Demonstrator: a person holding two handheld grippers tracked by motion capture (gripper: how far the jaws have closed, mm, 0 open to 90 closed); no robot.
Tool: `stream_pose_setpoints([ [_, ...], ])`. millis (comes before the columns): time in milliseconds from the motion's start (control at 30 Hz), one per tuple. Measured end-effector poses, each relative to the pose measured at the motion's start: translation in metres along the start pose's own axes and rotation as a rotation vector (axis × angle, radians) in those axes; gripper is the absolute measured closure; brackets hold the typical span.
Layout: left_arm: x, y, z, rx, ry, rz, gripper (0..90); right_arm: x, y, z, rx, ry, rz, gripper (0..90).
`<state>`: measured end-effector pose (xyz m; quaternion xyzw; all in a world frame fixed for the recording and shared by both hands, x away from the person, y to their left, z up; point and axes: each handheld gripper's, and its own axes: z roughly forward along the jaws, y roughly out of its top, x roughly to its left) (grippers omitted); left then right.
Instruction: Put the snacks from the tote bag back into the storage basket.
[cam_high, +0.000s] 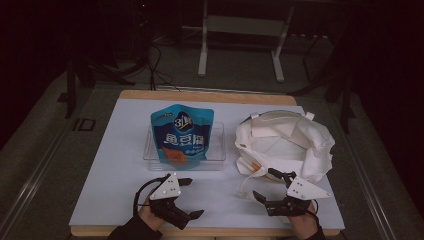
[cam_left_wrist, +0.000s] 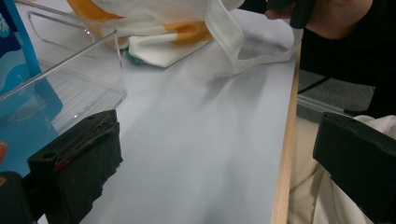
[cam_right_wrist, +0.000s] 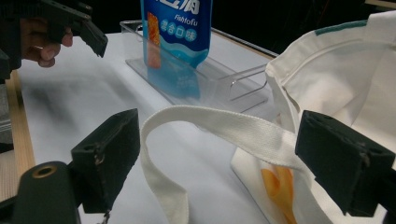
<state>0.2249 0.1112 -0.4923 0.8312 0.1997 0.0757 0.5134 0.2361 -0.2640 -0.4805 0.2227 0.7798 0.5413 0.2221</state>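
Our right claw (cam_right_wrist: 217, 154) wide apart around the bag strap (cam_right_wrist: 219, 123), our left claw (cam_high: 187, 197) apart too, snack bag (cam_high: 181, 132) at 12 o'clock.

Blue glossy snack pouch (cam_right_wrist: 176, 32): top cut off by the frame edge in the right gripper view; in the left gripper view just a sliver at the left edge. Small print on it unreadable from the high view. Cream canvas tote bag (cam_high: 285, 142): inside hidden by its own folds, orange print (cam_right_wrist: 280, 186) partly covered by the cream webbing strap (cam_right_wrist: 224, 126). Room behind the tabletop (cam_high: 120, 165) too dark to make out.
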Motion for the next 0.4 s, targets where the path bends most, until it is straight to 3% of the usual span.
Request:
stream_pose_setpoints([
  [400, 0.0015, -0.001, -0.0006, -0.002, 0.016, 0.004, 1.3, -0.0014, -0.0018, 0.002, 0.015, 0.002, 0.007, 14.1],
])
